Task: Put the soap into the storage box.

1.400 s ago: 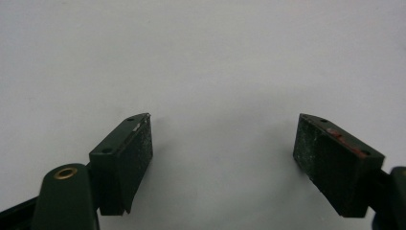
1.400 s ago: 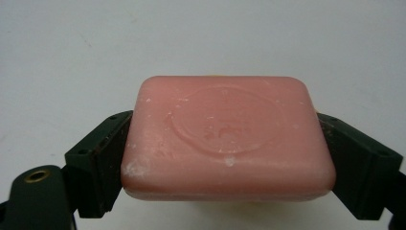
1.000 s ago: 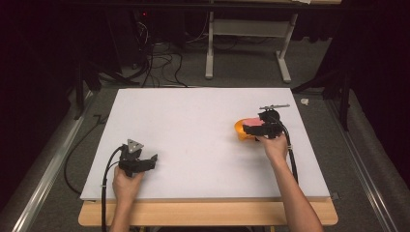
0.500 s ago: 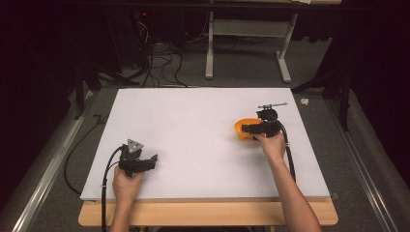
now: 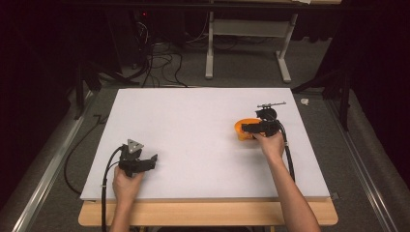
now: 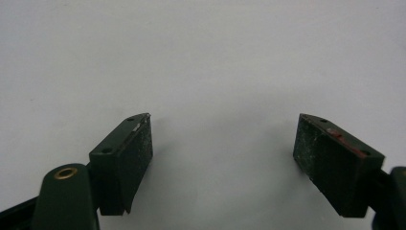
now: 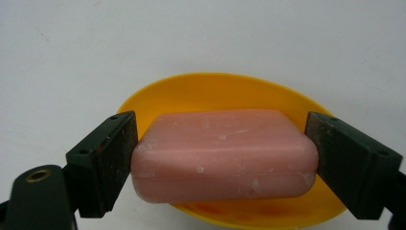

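Right forearm stretched up the right side of the white table (image 5: 193,116), and the right gripper (image 7: 220,153) has both jaws pressed against the ends of a pink soap bar (image 7: 222,153) over the yellow dish (image 7: 215,91). Left gripper (image 5: 138,162) rests low near the front edge, jaws spread wide over bare tabletop, holding nothing.
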A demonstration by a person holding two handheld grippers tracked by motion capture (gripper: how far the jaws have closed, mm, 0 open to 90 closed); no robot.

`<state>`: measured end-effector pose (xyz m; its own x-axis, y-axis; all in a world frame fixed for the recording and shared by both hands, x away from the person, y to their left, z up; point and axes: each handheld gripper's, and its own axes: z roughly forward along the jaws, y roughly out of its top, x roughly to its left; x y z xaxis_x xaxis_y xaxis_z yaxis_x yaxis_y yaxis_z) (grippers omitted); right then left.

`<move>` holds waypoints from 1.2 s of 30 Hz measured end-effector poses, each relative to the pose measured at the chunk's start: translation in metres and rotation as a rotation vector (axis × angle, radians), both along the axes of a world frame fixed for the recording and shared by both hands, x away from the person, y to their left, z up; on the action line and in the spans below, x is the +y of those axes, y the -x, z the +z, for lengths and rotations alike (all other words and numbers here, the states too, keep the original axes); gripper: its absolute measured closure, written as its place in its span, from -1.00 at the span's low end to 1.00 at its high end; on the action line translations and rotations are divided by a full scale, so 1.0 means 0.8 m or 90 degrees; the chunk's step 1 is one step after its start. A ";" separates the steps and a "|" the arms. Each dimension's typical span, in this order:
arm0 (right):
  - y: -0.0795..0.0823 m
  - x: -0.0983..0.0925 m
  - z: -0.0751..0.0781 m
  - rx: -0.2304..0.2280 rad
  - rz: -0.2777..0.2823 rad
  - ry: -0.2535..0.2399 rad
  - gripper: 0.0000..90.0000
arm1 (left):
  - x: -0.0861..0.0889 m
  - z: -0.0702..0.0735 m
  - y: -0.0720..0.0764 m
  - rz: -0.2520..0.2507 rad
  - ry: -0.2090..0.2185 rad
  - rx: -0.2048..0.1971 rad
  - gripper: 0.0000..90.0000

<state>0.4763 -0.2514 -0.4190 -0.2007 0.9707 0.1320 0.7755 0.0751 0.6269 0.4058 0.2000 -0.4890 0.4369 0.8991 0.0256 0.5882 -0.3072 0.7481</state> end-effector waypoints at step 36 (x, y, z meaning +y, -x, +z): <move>0.005 -0.007 -0.008 -0.002 -0.004 -0.014 -0.72 | 0.000 0.000 0.000 0.000 0.002 0.002 -0.51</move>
<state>0.4720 -0.2571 -0.4255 -0.1956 0.9687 0.1530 0.7743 0.0568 0.6303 0.4061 0.2003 -0.4889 0.4375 0.8989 0.0221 0.5904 -0.3057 0.7470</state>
